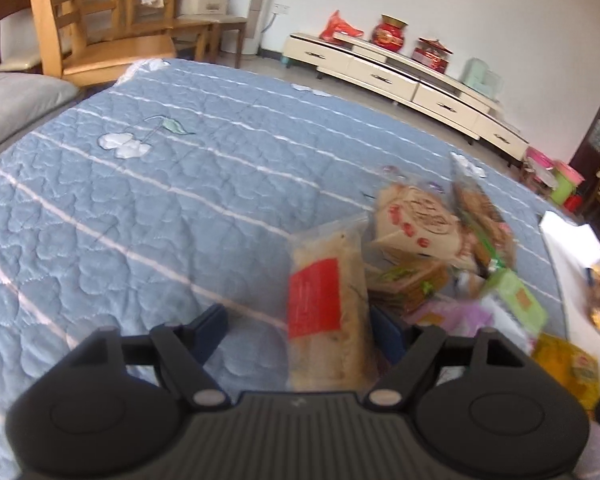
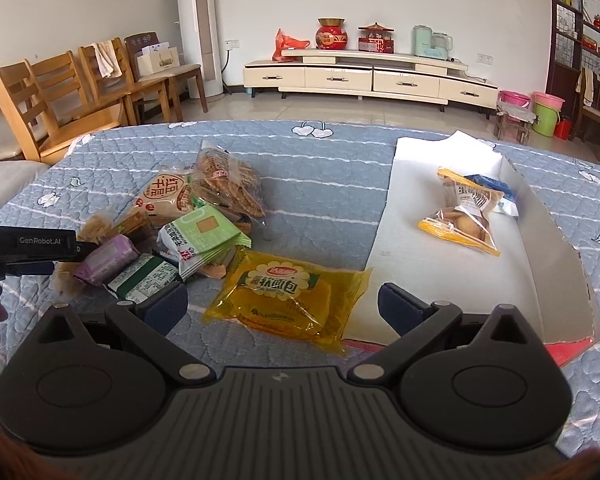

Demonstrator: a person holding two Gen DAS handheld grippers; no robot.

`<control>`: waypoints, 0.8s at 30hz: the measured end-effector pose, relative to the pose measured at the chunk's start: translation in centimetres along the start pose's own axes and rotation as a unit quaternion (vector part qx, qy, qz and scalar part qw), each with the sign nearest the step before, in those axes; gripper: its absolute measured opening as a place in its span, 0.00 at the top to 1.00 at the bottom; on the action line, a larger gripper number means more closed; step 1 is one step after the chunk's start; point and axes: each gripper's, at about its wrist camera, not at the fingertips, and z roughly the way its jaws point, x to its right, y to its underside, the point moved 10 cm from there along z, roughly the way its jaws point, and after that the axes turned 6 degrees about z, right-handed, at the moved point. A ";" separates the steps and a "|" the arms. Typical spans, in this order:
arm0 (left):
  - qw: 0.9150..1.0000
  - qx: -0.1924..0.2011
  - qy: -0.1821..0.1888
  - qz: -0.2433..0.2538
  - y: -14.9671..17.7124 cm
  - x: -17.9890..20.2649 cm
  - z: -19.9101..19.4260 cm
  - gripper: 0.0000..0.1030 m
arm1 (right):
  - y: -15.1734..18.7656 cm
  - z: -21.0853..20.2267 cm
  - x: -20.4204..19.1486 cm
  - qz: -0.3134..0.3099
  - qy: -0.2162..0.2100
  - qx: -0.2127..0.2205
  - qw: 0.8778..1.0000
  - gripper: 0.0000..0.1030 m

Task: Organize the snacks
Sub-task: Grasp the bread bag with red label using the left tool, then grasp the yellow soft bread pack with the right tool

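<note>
Meanwhile, in the left wrist view, a clear packet with a red label [image 1: 324, 312] stands between the fingers of the left gripper [image 1: 300, 334]; it lies against the right-hand finger [image 1: 388, 334], while the left-hand finger [image 1: 210, 328] is apart from it, with quilt showing in the gap; the jaws are about half open and not clamped on the packet. Beyond it, toward 1 o'clock, the snack pile is blurred: a tan packet with red print [image 1: 416, 224], a bag of brown biscuits [image 1: 484, 220], a green packet [image 1: 518, 300]; a yellow bag [image 1: 568, 364] lies at 3 o'clock.

In the right wrist view the right gripper [image 2: 282, 306] hangs with jaws wide open and nothing pressed between the pads; the yellow bag [image 2: 288, 296] lies flat on the blue quilt [image 2: 324, 184] directly in the gap, at 12 o'clock, just ahead of the fingertips; whether the pads touch it cannot be told. The pile sits at 10 o'clock; the left gripper [image 2: 66, 254] comes in from 9 o'clock at its near edge. A white tray [image 2: 404, 232] lies at 1 o'clock, its near corner just beside the yellow bag; a bag of small cookies [image 2: 464, 216] rests inside it, with a blue packet [image 2: 490, 184] behind.
</note>
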 end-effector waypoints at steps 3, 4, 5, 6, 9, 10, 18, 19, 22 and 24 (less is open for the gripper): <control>0.997 0.003 -0.059 0.059 -0.1 -0.7 0.1 0.55 | 0.0 0.0 0.2 0.001 0.002 0.000 1.000 0.00; 0.996 0.005 -0.063 0.065 0.0 -1.1 0.1 0.56 | 0.0 0.0 0.3 0.003 0.002 0.001 1.000 0.00; 0.996 0.008 -0.055 0.063 -0.1 -1.2 0.0 0.54 | 0.0 0.1 0.3 0.004 0.002 0.001 1.000 0.00; 0.997 0.009 -0.047 0.063 -0.3 -1.3 -0.1 0.52 | 0.0 0.2 0.4 0.006 0.003 0.000 1.000 0.00; 0.996 0.010 -0.052 0.073 -0.4 -1.5 0.2 0.36 | 0.2 0.5 0.1 0.007 0.000 -0.005 1.000 0.00; 0.995 0.014 -0.055 0.081 -0.4 -1.5 0.3 0.37 | 0.3 0.6 0.0 0.006 0.001 -0.006 1.000 0.00; 0.995 0.027 -0.058 0.081 -0.6 -1.1 -0.8 0.67 | 1.1 1.8 0.1 0.014 0.004 -0.028 0.999 0.00; 0.994 0.032 -0.059 0.085 -0.6 -1.0 -1.3 0.67 | 1.2 2.0 0.2 0.013 0.006 -0.030 0.999 0.00; 0.993 0.045 -0.062 0.092 -0.5 -0.8 -2.7 0.67 | 1.3 3.0 0.3 0.008 0.017 -0.038 0.999 0.00; 0.992 0.051 -0.062 0.097 -0.4 -0.6 -3.6 0.67 | 1.4 3.8 0.4 0.014 0.022 -0.050 0.998 0.00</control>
